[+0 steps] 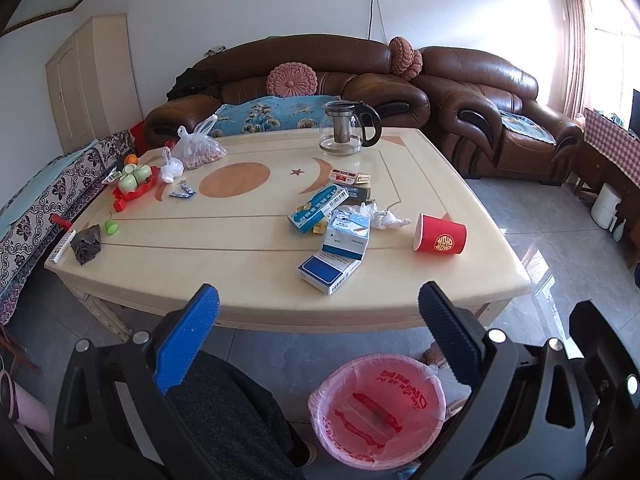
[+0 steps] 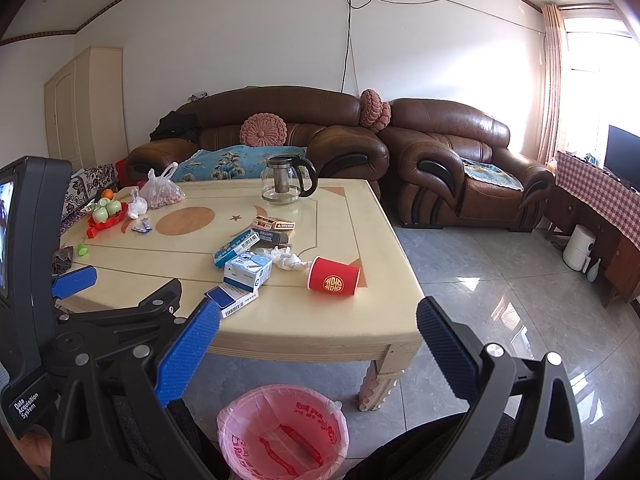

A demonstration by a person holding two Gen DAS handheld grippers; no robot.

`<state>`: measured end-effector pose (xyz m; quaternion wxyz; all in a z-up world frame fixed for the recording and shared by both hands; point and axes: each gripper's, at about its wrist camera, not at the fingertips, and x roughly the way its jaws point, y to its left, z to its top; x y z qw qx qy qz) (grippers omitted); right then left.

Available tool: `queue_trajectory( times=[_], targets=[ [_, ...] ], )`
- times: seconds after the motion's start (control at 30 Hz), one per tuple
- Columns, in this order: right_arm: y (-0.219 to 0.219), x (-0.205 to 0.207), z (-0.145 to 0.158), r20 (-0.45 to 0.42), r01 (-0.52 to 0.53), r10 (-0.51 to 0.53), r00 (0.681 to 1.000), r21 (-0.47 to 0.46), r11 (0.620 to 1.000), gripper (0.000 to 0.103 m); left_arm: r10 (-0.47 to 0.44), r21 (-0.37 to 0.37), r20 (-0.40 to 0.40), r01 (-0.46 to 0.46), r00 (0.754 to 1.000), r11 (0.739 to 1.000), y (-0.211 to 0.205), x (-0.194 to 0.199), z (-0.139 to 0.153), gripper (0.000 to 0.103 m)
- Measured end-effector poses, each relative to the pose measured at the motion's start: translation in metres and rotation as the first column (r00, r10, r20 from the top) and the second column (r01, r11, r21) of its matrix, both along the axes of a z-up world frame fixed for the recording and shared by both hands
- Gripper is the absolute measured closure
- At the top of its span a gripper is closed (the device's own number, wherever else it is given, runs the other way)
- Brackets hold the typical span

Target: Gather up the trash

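Ahead of both hand-held grippers stands a brown leather sofa (image 1: 304, 76) against the far wall, with a cream desk (image 1: 248, 248) in front of it. Below and nearer sits a pink-lined bin (image 1: 378, 412) on the tiled floor. The left hand-held gripper (image 1: 319, 300) and right hand-held gripper (image 2: 318, 314) both gape wide, holding nothing. Straight ahead on the desk lie medicine boxes (image 1: 330, 236), a tipped red paper cup (image 1: 439, 234) and crumpled tissue (image 1: 380, 216).
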<state>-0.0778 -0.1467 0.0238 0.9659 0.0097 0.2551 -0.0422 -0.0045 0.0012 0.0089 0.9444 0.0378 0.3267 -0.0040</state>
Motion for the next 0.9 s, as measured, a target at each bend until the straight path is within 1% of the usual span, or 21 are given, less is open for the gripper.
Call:
queue_trajectory(
  times=[0.1,0.13,0.43,0.47,0.8,0.83,0.9],
  targets=[
    [0.0005,0.0002,-0.0003,-0.001,0.0,0.0,1.0,0.0,1.0,0.006,0.001,0.001,0.0,-0.001,1.0,1.0,-0.0009,-0.0013,0.0017,0.005],
    [-0.0012,-0.0012,0.0024,-0.001,0.0,0.0,1.0,0.0,1.0,0.006,-0.001,0.0,0.001,0.001,1.0,1.0,0.0015,0.0019,-0.0033,0.005],
    [-0.0014,-0.0012,0.0026,-0.002,-0.001,0.001,1.0,0.001,1.0,0.006,0.0,-0.003,0.001,0.0,1.0,1.0,0.0022,-0.0021,0.0002,0.005],
    [0.0,-0.0008,0.0012,-0.002,0.0,0.0,1.0,-0.001,1.0,0.006,-0.002,-0.001,0.001,0.002,1.0,1.0,0.0013,0.001,-0.0035,0.005],
    [0.0003,-0.0007,0.0012,-0.001,0.001,-0.001,1.0,-0.001,1.0,0.006,-0.002,-0.005,0.0,0.002,1.0,1.0,-0.0015,-0.006,0.0011,0.005],
    [-0.0001,-0.0006,0.0012,-0.001,0.0,0.0,1.0,-0.001,1.0,0.006,-0.002,-0.002,-0.001,0.002,1.0,1.0,0.0015,0.0009,-0.0038,0.005],
    [-0.0003,-0.0005,0.0012,-0.003,-0.001,0.001,1.0,0.001,1.0,0.006,0.0,-0.001,0.0,0.0,1.0,1.0,0.0016,0.0002,-0.0034,0.005]
  ],
)
